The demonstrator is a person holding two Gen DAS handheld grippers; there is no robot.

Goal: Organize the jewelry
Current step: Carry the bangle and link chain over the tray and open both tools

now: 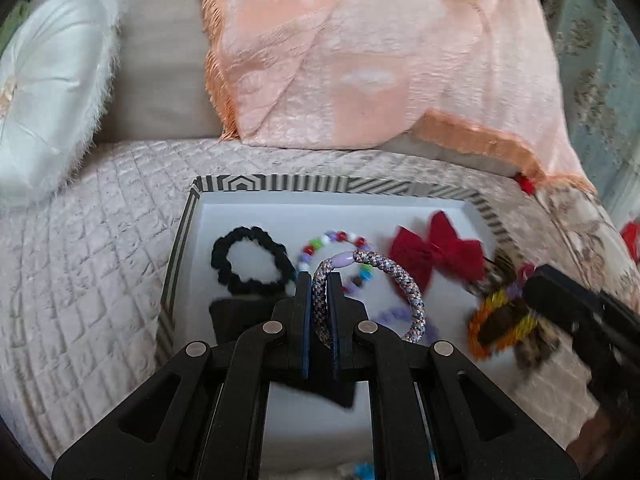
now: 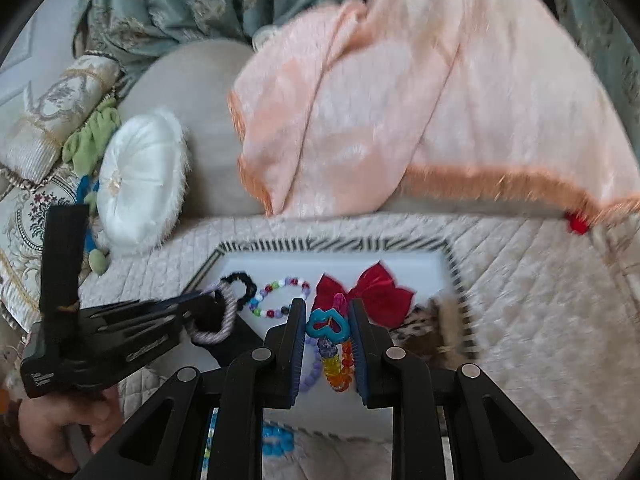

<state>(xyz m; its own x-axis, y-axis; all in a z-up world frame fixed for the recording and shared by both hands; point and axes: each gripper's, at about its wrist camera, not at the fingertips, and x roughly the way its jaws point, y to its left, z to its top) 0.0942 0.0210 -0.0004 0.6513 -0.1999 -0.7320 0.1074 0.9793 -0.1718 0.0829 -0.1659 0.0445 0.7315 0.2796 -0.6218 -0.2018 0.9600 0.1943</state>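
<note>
Left wrist view: the left tongs [image 1: 319, 280] are pinched nearly closed on a braided multicolour bracelet [image 1: 400, 280], whose loop hangs out to the right of the pads above the white tray [image 1: 192, 216]. The tray, rimmed in black-and-white stripes, sits on a quilted bed cover [image 1: 92, 248]. Along the tray's far edge lie a black scrunchie [image 1: 250, 260], a beaded bracelet [image 1: 340, 240] and a red bow [image 1: 438, 254]. At the tray's right edge the right tongs [image 1: 532, 284] reach in, blurred, over an orange and yellow piece [image 1: 500, 320]. A peach blanket [image 1: 360, 60] lies behind.

Right wrist view: the right tongs [image 2: 325, 320] stand narrow, clamped on a string of bright plastic charms [image 2: 338, 364] topped by a blue heart-shaped charm [image 2: 326, 324], held above the tray's near half. The left tongs [image 2: 212, 304], gripped by a hand [image 2: 60, 424], carry the braided bracelet over the tray's left edge. A white round cushion [image 2: 140, 184] rests on the bed beyond the tray's far left corner.
</note>
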